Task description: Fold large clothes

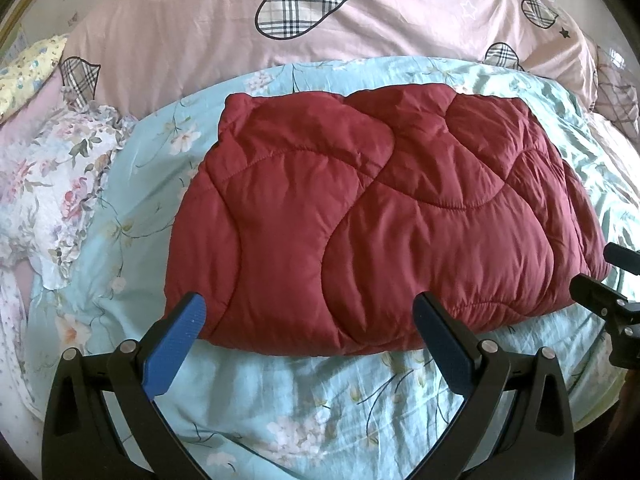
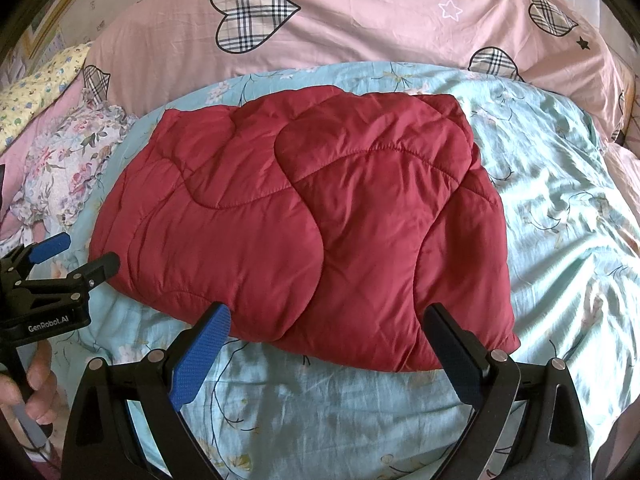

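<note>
My left gripper stands wide open and empty, its blue pads spread apart, and the near hem of the dark red quilted jacket lies just ahead of the tips, between them. My right gripper is spread just as wide, holding nothing, with the same hem straight in front of it.

The jacket lies already folded into a thick pad on the bed, on the light blue floral sheet. Its long axis runs crosswise to both grippers, left to right. The left gripper faces the left half of the near edge and the right gripper the right half, so each is nearer its own end; I judge that any further fold, end over end, would start from the near corners at either side. In the right wrist view the left gripper shows from the side, close by the jacket's left near corner, with the person's hand on its handle.

Beyond the jacket, well past its far edge, lies a pink duvet with checked hearts. Off to the far left sits a flowered frilled pillow, apart from the jacket. Nothing stands between either gripper and the hem; only bare, creased sheet. The padding looks springy, so I expect a fold to want pressing down.
</note>
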{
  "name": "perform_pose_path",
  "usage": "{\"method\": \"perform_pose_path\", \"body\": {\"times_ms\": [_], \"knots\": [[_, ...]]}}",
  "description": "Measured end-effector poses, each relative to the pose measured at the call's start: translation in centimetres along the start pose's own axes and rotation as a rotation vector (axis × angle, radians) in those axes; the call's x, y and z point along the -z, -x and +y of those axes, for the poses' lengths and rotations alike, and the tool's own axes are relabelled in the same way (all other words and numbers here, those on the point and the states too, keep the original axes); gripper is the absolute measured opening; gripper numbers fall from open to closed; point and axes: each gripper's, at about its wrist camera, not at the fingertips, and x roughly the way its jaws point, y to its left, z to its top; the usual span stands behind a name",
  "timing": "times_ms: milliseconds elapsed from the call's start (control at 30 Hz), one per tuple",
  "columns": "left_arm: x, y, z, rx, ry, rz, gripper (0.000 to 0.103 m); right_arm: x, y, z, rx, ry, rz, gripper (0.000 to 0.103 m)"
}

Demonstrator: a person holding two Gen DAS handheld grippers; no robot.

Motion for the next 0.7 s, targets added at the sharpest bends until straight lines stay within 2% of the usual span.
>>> {"method": "perform_pose_path", "body": {"times_ms": [700], "knots": [[-0.29, 0.2, -0.24, -0.01, -0.007, -0.016, 0.103, -0.28, 0.31, 0.1, -0.002, 0.0, -0.004, 0.098]]}}
